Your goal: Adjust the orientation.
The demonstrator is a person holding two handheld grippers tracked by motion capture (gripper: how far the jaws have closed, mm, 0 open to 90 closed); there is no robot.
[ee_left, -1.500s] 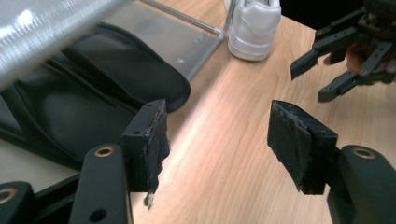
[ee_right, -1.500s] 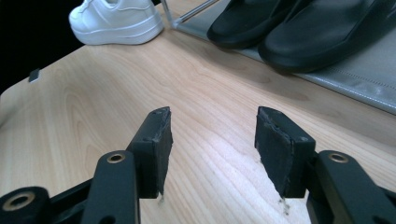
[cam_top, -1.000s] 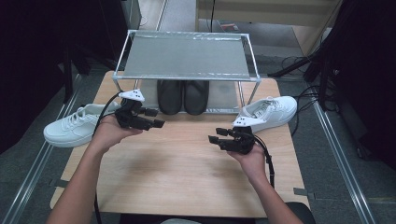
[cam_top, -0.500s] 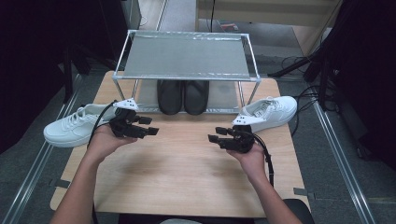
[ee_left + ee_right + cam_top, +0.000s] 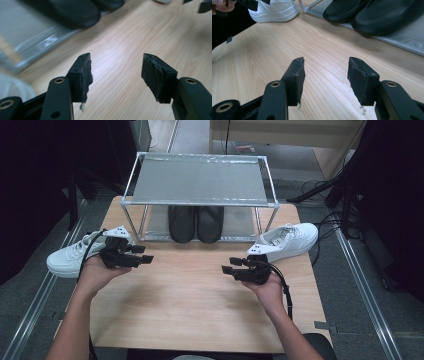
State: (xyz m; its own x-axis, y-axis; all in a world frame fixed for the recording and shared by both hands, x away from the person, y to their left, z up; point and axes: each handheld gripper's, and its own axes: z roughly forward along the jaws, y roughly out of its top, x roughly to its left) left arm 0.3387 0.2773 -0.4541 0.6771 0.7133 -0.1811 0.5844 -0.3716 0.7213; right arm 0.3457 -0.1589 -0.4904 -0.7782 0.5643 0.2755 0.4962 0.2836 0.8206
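A pair of black shoes [image 5: 195, 222] stands on the lower shelf of a metal rack [image 5: 200, 200] at the back of the wooden table [image 5: 190, 300]. One white sneaker [image 5: 67, 260] lies at the table's left edge, another [image 5: 292, 239] at the right. My left gripper [image 5: 145, 259] hovers beside the left sneaker, pointing right, open and empty [image 5: 116, 75]. My right gripper [image 5: 228, 268] hovers in front of the right sneaker, pointing left, also open with only bare wood between its jaws [image 5: 325, 75].
The rack's top shelf [image 5: 200, 177] is bare metal mesh. From the right gripper view the black shoes [image 5: 372, 12] and the left white sneaker [image 5: 274, 10] lie ahead. Floor rails and cables run along both sides of the table.
My left gripper has drifted left and slightly lower, closer to the left white sneaker. The right gripper has stayed where it was.
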